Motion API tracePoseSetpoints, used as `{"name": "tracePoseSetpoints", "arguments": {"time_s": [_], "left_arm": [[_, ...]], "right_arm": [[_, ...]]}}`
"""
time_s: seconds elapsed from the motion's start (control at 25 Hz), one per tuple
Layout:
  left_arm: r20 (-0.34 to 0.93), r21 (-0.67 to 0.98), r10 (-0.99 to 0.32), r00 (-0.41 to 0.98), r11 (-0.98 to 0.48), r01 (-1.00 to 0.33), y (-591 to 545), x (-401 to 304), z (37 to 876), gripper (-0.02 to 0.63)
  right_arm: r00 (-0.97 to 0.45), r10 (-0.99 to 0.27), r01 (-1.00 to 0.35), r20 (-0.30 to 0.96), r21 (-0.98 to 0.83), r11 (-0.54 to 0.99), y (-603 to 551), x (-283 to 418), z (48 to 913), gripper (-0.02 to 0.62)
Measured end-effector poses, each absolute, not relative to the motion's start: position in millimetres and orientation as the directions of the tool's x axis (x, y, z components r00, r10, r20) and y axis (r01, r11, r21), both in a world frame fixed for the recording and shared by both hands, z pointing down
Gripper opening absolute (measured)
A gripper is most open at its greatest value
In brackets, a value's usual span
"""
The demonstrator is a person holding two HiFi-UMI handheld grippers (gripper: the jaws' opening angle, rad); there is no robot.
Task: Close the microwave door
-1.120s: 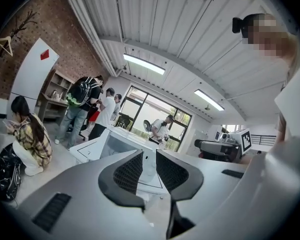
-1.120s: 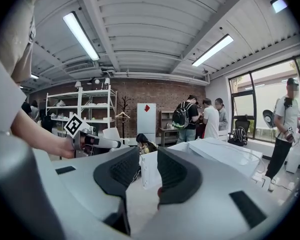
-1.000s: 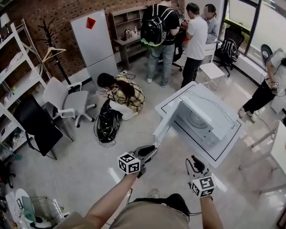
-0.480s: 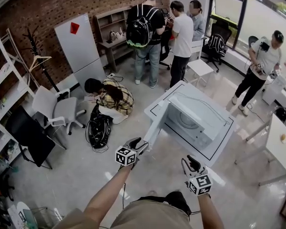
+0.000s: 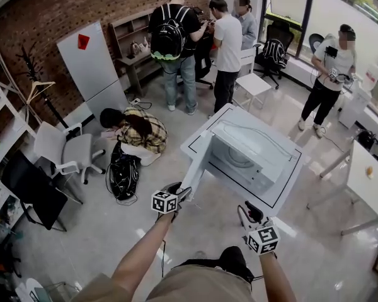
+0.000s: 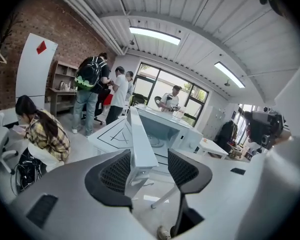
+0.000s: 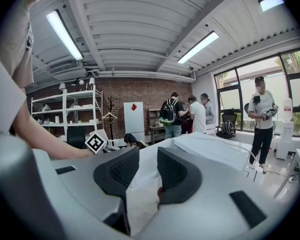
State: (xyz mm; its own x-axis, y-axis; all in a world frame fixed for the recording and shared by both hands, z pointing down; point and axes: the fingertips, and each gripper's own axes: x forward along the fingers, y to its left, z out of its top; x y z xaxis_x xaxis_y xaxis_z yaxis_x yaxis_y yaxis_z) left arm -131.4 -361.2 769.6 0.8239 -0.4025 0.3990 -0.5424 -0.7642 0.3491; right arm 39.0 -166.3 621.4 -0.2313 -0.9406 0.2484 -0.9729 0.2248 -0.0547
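Note:
The white microwave [image 5: 252, 159] stands on a low white table [image 5: 288, 182] ahead of me. Its door [image 5: 198, 159] is swung out wide toward me on the left side. My left gripper [image 5: 178, 191] is open, close to the door's lower free edge. In the left gripper view the door's edge [image 6: 140, 139] lines up between the spread pads of the left gripper [image 6: 149, 170], which do not press on it. My right gripper [image 5: 252, 213] hovers below the table's near corner. In the right gripper view the right gripper [image 7: 147, 171] is open with nothing between its pads, facing the microwave's casing [image 7: 210, 151].
A person crouches [image 5: 135, 129] by a black bag [image 5: 123, 175] left of the table. Several people stand at the back [image 5: 198, 39], and another stands at the right [image 5: 327, 74]. A white chair [image 5: 66, 150] and shelving are on the left, and a second table [image 5: 368, 181] is on the right.
My left gripper has dropped and drawn slightly left beside the door's free edge. The right gripper has shifted a little. The door stands as wide open as before.

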Motion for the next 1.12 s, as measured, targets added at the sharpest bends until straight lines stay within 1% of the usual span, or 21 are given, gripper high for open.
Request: {"name": "tracePoseSetpoints", "arguments": {"time_s": [0.2, 0.4, 0.64, 0.8, 1.12], "left_arm": [[0.406, 0.367, -0.407, 0.818, -0.747, -0.554, -365.2, -127.0, 769.9, 0.225], [0.396, 0.404, -0.432, 0.81, -0.71, -0.576, -366.7, -119.4, 768.5, 0.225], [0.404, 0.4, -0.442, 0.801, -0.702, -0.589, -356.4, -100.7, 778.7, 0.224], [0.377, 0.462, -0.438, 0.816, -0.674, -0.576, -345.8, -87.7, 779.9, 0.222], [0.375, 0.477, -0.433, 0.82, -0.668, -0.571, -332.2, -52.8, 776.3, 0.222]], "right_arm": [[-0.19, -0.953, -0.981, 0.237, -0.081, 0.176, -162.3, 53.9, 615.6, 0.115], [-0.192, -0.946, -0.98, 0.261, -0.099, 0.171, -165.5, 75.0, 625.5, 0.115], [-0.195, -0.944, -0.978, 0.266, -0.123, 0.167, -174.8, 105.5, 631.0, 0.115], [-0.22, -0.931, -0.975, 0.293, -0.083, 0.204, -178.9, 115.5, 630.9, 0.115], [-0.269, -0.919, -0.963, 0.287, -0.064, 0.262, -201.1, 134.5, 624.5, 0.115]]}}
